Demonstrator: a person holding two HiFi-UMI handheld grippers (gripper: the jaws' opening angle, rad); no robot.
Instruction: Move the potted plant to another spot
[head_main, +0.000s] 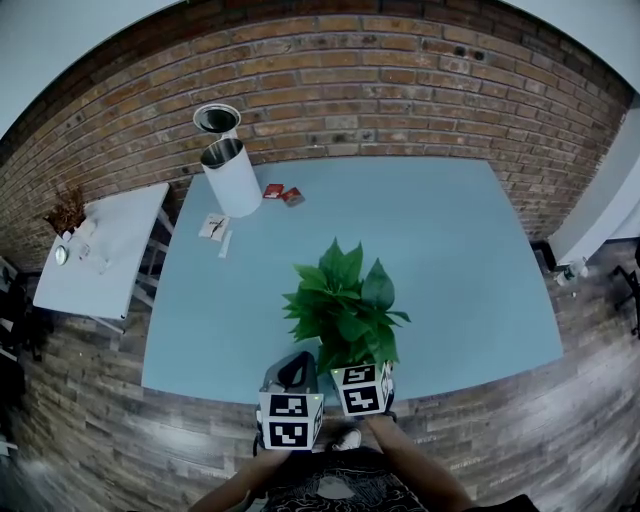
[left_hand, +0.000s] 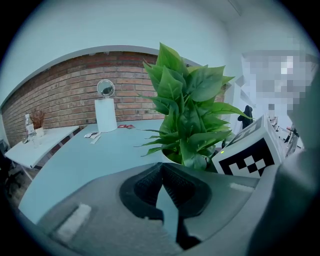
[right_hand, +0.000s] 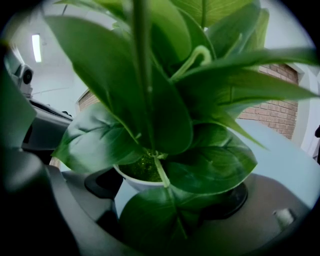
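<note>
The potted plant (head_main: 345, 315) has broad green leaves and stands in a small white pot (right_hand: 131, 181), close to the front edge of the light blue table (head_main: 460, 260). My right gripper (head_main: 357, 362) reaches in under the leaves. Its jaws stand wide on either side of the pot, and the left pad (right_hand: 100, 186) lies against the pot wall. Leaves cover most of the right pad. My left gripper (head_main: 296, 366) hangs just left of the plant (left_hand: 187, 115). Its pads (left_hand: 145, 187) are shut together with nothing between them.
A white cylindrical bin (head_main: 232, 178) with a round metal thing (head_main: 217, 118) behind it stands at the table's far left. Red packets (head_main: 282, 193) and papers (head_main: 214, 226) lie near it. A white side table (head_main: 100, 250) stands left, and a brick wall (head_main: 400, 90) runs behind.
</note>
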